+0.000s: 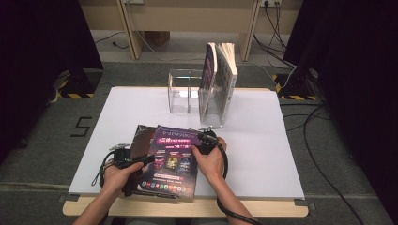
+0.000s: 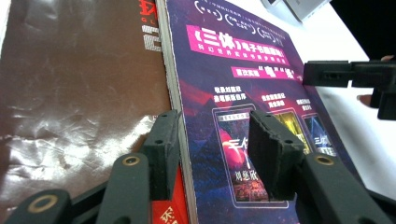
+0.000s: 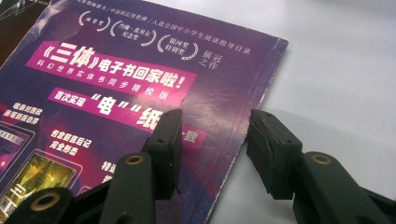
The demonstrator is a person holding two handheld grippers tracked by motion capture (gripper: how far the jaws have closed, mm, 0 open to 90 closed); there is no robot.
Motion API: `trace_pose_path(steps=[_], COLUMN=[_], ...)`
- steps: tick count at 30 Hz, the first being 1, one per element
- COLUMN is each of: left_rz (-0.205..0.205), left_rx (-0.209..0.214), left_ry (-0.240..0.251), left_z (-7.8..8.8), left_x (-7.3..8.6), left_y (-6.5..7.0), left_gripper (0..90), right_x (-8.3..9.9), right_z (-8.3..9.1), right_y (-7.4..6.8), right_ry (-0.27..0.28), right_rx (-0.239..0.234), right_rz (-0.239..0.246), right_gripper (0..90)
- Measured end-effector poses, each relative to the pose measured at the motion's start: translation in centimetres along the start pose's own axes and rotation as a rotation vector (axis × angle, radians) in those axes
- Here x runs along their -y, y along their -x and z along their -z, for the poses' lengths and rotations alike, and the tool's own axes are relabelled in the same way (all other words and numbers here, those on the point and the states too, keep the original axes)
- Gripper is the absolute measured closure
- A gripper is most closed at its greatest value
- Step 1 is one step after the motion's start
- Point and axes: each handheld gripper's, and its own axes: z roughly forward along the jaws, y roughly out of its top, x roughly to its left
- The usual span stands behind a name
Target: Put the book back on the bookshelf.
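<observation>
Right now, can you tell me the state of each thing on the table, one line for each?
Purple magazine: lying flat, closed, on top of the brown magazine.
Brown magazine: flat on the table, partly covered.
Clear holder: upright, left compartments empty.
Standing books: upright in the holder's right end, leaning slightly.
Left hand-held gripper: open, jaws straddling the purple magazine's left edge.
Right hand-held gripper: open, jaws straddling its right edge.

The top magazine is deep purple with a magenta banner, white lettering and small picture panels in red, yellow and blue. The one beneath looks glossy brown, perhaps dark red under the glare, with a red strip. Both claws are black with brass-coloured rivets. The table is white.
</observation>
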Motion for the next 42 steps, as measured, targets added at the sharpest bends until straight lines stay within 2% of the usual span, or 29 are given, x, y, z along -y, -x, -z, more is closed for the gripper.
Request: trace_pose_path(steps=[10,12,14,15,17,19,22,23,28,34,42], left_rz=[0.063,0.104,0.175,0.180,0.127,0.128,0.097,0.099,0.097,0.087,0.085], left_rx=[0.022,0.050,0.129,0.145,0.114,0.099,0.089,0.093,0.107,0.101,0.101], left_ry=[0.033,0.048,0.045,0.039,0.032,0.021,0.003,0.003,0.006,0.013,0.002], left_z=[0.5,0.6,0.5,0.3,0.0,-0.1,0.0,0.0,0.0,0.1,1.0], left_x=[0.0,0.0,0.1,0.2,0.3,0.3,0.4,0.4,0.4,0.6,1.1], left_y=[0.4,0.4,0.6,0.9,1.3,1.1,0.6,0.5,0.4,0.5,0.0], left_gripper=[54.8,56.1,59.3,60.3,60.3,62.5,74.3,77.6,81.6,81.7,82.5], right_x=[0.2,0.2,0.3,0.3,0.2,0.2,0.3,0.3,0.3,0.2,-0.1], right_z=[0.0,0.0,0.0,0.0,0.0,0.0,0.0,0.0,0.0,-0.1,-0.1], right_y=[-0.2,-0.2,-0.2,-0.3,-0.3,-0.3,-0.3,-0.3,-0.3,-0.2,0.0], right_ry=[0.017,0.018,0.019,0.019,0.018,0.017,0.020,0.020,0.018,0.018,-0.010], right_rx=[0.015,0.016,0.019,0.021,0.021,0.021,0.017,0.016,0.015,0.008,-0.025], right_rz=[0.005,-0.001,0.003,0.005,0.007,0.005,0.007,0.007,0.008,0.017,0.037], right_gripper=[55.7,55.7,55.7,55.7,55.7,55.7,55.7,55.7,55.7,54.9,51.1])
